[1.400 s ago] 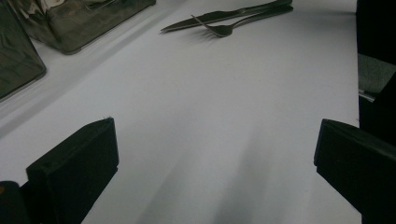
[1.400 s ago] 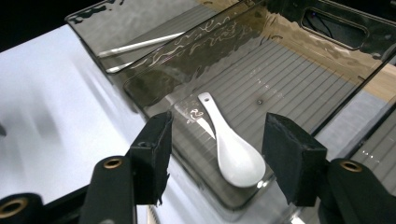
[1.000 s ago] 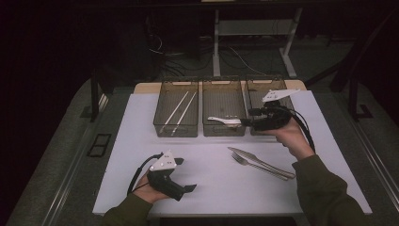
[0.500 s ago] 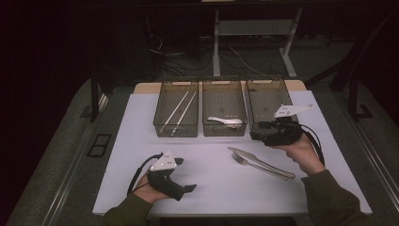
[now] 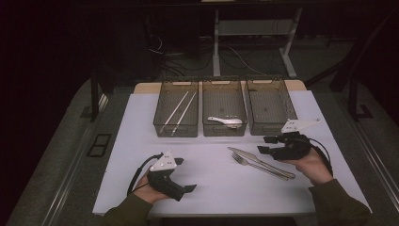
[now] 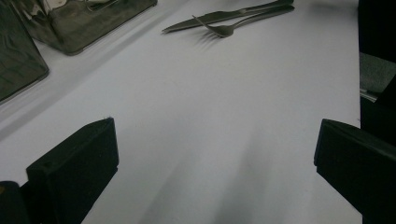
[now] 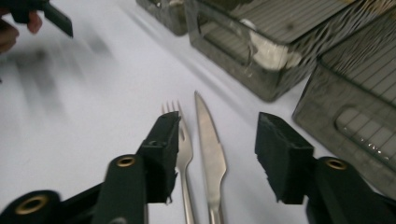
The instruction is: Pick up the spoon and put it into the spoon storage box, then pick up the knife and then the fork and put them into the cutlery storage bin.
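The left gripper (image 5: 186,189) rests on the white mat (image 5: 211,188), jaws wide and empty, well apart from the cutlery. The fork (image 7: 184,149) and knife (image 7: 210,149) lie side by side (tips toward the bins); the right gripper (image 7: 217,154), jaws just narrowing but gripping nothing, hovers over the knife, its left jaw over the fork.

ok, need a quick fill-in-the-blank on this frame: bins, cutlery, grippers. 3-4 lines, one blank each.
1. The white spoon lies in the ____ of the three bins.
2. The left bin holds two white ____.
3. On the mat, beside the knife, lies a ____.
4. The right gripper has its jaws apart over the cutlery; they have just been closing, and the right bin holds ____.

Missing words: middle; chopsticks; fork; nothing
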Available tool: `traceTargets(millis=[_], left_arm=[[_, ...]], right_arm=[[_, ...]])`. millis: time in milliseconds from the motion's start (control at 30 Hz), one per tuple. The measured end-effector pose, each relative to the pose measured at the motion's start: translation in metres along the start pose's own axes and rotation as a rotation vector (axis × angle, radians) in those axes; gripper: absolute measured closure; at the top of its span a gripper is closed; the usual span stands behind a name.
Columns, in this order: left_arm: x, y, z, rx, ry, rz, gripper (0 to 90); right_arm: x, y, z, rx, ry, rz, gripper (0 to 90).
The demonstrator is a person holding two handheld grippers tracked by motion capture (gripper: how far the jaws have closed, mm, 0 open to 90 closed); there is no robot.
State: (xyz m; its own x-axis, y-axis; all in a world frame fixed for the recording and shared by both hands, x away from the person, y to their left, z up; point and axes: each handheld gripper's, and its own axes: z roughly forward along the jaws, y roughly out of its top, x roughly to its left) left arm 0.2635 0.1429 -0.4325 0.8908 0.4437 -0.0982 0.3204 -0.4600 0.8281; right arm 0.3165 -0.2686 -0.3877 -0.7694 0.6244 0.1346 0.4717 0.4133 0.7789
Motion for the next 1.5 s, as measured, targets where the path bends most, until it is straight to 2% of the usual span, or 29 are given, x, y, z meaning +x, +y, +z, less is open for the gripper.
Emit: traceTargets(millis=[300,533,933,1233,1500], left_arm=[[0.0,0.0,0.0,-0.001,0.002,0.0,0.0],[-0.001,0.0,-0.001,0.001,0.005,0.004,0.0],[-0.001,0.0,-0.001,0.004,0.003,0.004,0.0],[-0.001,0.0,0.001,0.0,0.001,-0.002,0.0],[0.0,0.0,0.001,0.005,0.0,-0.001,0.0]], right_arm=[[0.004,-0.017,0.0,0.069,0.019,-0.015,65.7],[0.002,-0.028,0.007,0.162,0.005,-0.032,76.3],[-0.001,-0.029,0.018,0.284,-0.012,-0.082,78.3],[-0.006,-0.02,0.024,0.376,-0.019,-0.082,76.9],[-0.007,-0.012,0.029,0.445,-0.002,-0.096,76.0]])
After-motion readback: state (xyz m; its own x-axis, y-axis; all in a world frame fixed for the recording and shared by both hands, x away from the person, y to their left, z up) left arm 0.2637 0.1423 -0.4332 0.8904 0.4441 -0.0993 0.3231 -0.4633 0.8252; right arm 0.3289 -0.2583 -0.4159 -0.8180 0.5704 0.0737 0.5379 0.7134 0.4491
